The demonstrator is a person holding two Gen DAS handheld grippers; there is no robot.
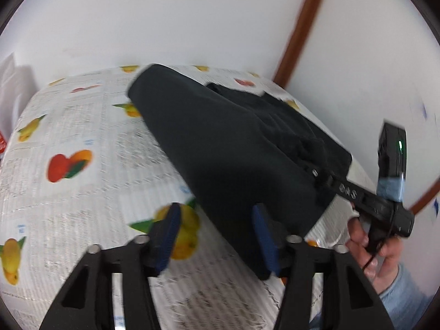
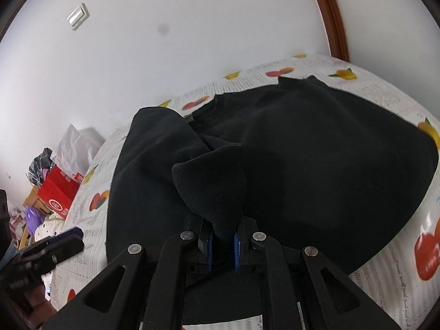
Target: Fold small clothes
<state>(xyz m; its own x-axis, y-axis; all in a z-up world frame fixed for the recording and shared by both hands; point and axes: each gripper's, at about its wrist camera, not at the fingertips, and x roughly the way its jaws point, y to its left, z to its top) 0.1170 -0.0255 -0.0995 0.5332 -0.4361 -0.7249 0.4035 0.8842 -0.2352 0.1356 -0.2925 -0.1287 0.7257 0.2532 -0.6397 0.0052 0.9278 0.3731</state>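
So I've got the black top spread over the fruit-print cloth on the table, pushed up near the wall. My right gripper is clamped tight on a ribbed bit, looks like a cuff or hem edge, and that piece stands up from the rest in a little peak, so I'd say I'm mid-fold, carrying that edge across the body of the garment. Pinching it right at the ribbing makes sense since it's the thickest bit and shouldn't slip out. My left gripper has its jaws apart with nothing pinched; one blue pad sits right at the near edge of the fabric, the other is out over the cloth. Can't tell if that pad is actually touching the fabric, the shot's pretty blurry. Guessing the left is there to catch or pin the near edge so the whole thing doesn't drag along when the right one pulls over.
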